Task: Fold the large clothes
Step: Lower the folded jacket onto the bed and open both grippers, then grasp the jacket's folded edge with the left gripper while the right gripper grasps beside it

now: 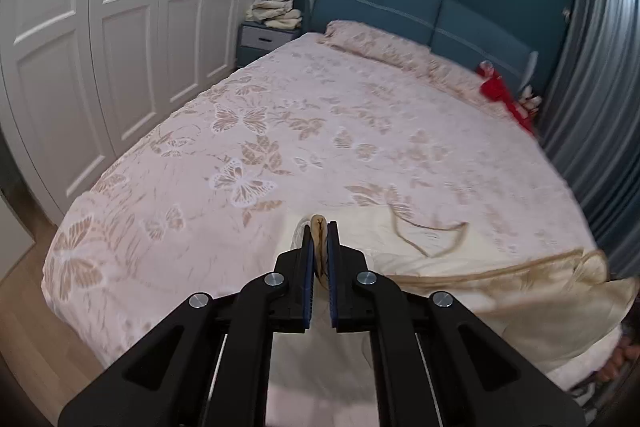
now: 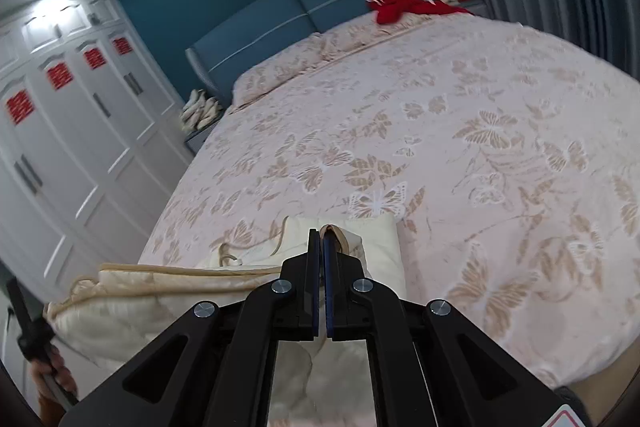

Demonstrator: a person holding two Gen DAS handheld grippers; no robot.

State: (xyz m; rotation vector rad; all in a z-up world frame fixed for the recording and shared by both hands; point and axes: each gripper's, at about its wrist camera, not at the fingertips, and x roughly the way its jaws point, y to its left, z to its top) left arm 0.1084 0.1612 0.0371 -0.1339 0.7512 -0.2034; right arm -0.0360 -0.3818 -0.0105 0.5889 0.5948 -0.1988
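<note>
A large cream quilt with a tan piped edge (image 1: 480, 267) hangs over the near edge of the bed (image 1: 320, 131). My left gripper (image 1: 319, 227) is shut on a bunched corner of the quilt's tan edge. In the right wrist view the same cream quilt (image 2: 168, 291) stretches to the left, and my right gripper (image 2: 322, 235) is shut on another tan-edged corner of it. Both grippers hold the quilt just above the foot of the bed (image 2: 460, 147). The left gripper's handle and hand show at the lower left of the right wrist view (image 2: 36, 343).
The bed has a pink butterfly-print cover. A red garment (image 2: 404, 5) lies near the pillows by the blue headboard (image 1: 380, 3). White wardrobe doors (image 1: 100, 39) line the left side. A nightstand holds folded cloths (image 1: 276, 11). Grey curtains (image 1: 592, 99) hang on the right.
</note>
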